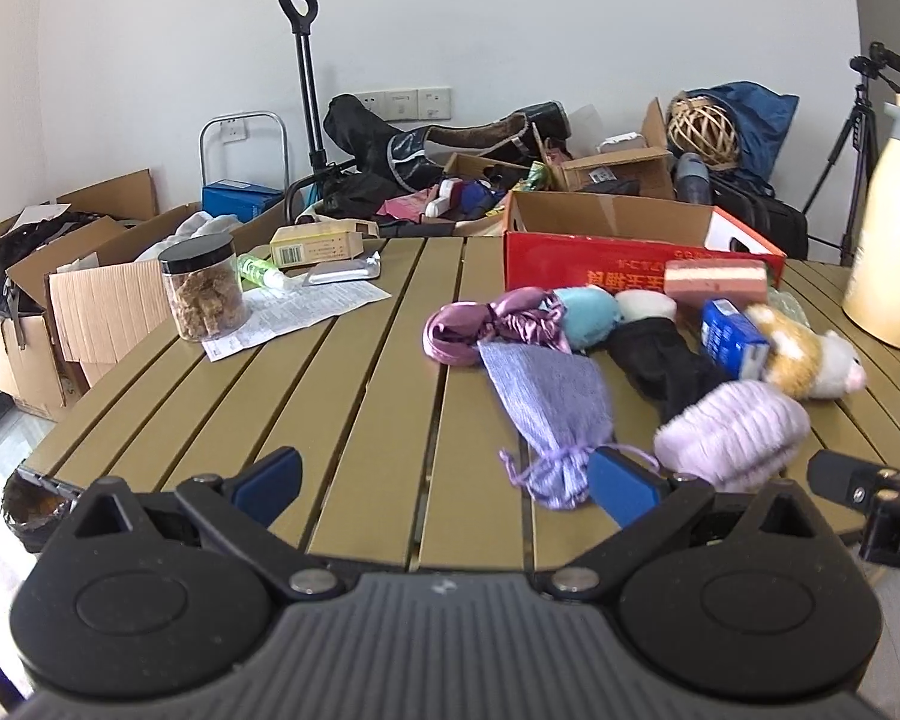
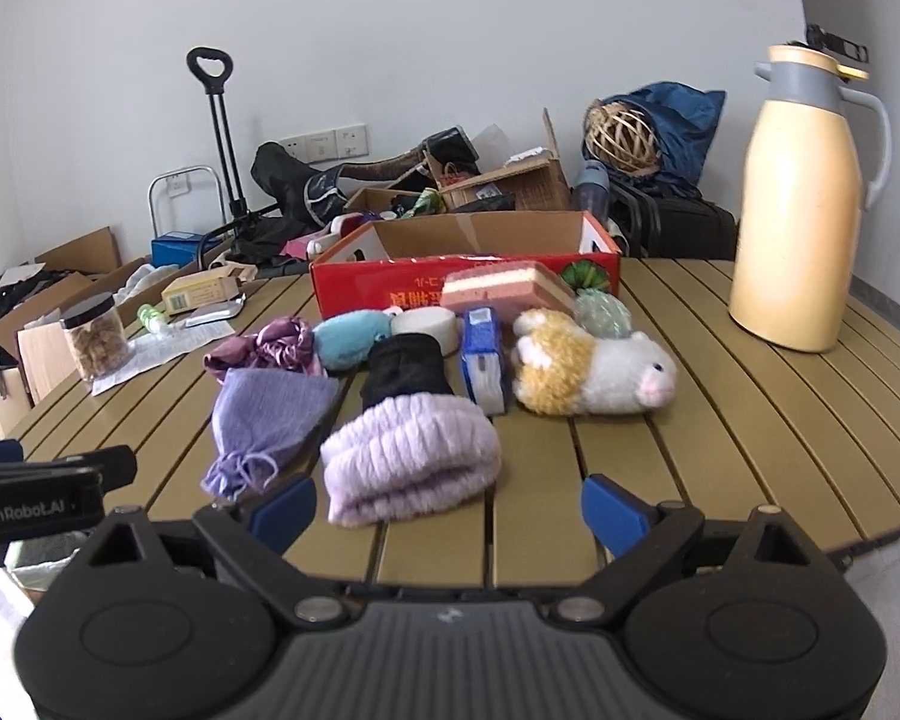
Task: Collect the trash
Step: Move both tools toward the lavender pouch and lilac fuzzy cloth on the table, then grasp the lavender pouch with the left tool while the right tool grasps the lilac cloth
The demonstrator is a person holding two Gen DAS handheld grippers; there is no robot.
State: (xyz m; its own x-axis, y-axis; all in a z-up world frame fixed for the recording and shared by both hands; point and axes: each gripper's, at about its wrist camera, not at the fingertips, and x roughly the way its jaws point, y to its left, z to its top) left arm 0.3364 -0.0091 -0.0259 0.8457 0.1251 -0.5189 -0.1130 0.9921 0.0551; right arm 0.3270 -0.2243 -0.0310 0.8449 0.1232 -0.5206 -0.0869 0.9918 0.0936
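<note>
A heap of small items lies mid-table: a lilac knit hat (image 2: 411,456), a purple drawstring pouch (image 2: 264,420), a black cloth (image 2: 405,369), a blue carton (image 2: 483,360), a plush hamster (image 2: 594,372), a satin scrunchie (image 2: 270,348) and a pink sponge cake toy (image 2: 498,288). My right gripper (image 2: 447,510) is open just short of the hat, nothing between its fingers. My left gripper (image 1: 444,483) is open over bare slats, left of the pouch (image 1: 546,414) and the hat (image 1: 732,432). A red cardboard box (image 2: 468,276) stands open behind the heap.
A cream thermos jug (image 2: 801,198) stands at the right of the slatted table (image 2: 720,420). At the left are a jar of snacks (image 1: 204,288), a paper sheet (image 1: 306,309), a small bottle and a yellow box (image 1: 318,243). Cardboard boxes, bags and a trolley crowd the floor behind.
</note>
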